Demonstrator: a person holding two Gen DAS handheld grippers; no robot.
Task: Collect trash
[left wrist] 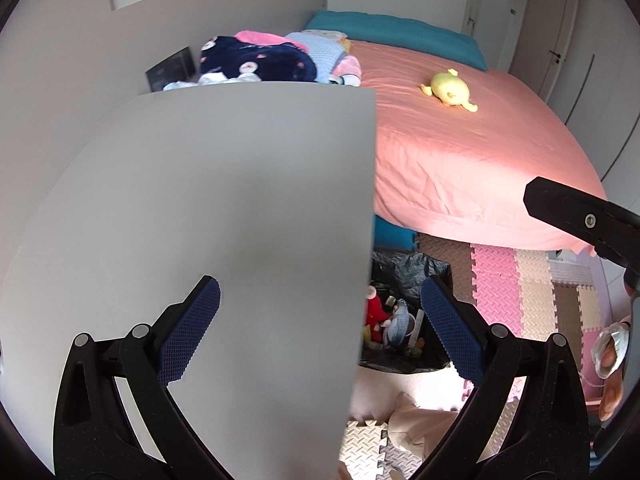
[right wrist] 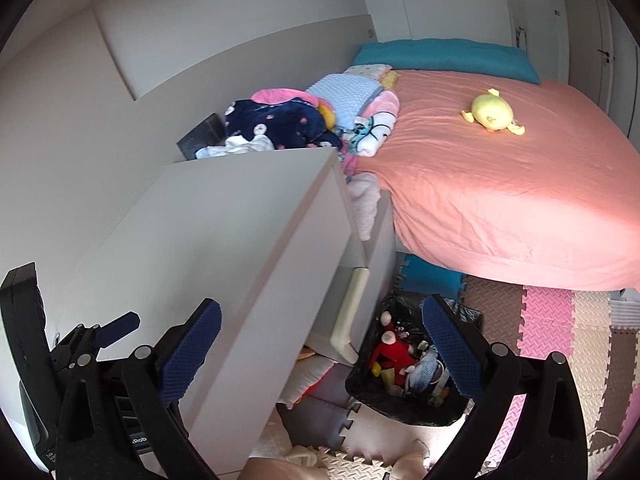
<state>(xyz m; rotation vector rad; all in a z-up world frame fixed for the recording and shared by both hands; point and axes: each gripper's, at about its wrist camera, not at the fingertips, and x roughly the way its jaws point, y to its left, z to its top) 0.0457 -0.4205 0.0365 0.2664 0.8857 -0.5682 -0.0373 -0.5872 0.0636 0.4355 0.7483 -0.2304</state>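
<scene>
Both the left gripper (left wrist: 320, 332) and right gripper (right wrist: 322, 344) stand with jaws apart and empty above the white dresser top (left wrist: 224, 208), the black-lined trash bin (right wrist: 404, 404) on the floor mat holding items, so judged a between-pickups step requiring the next piece located.

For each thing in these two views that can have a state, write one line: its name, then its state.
left gripper: open, holding nothing
right gripper: open, holding nothing
trash bin: on the floor beside the white table, black liner open, partly filled
white table: top bare where visible
bed: made, pink sheet slightly wrinkled
yellow plush: lying on the bed
clothes pile: heaped, unfolded
</scene>
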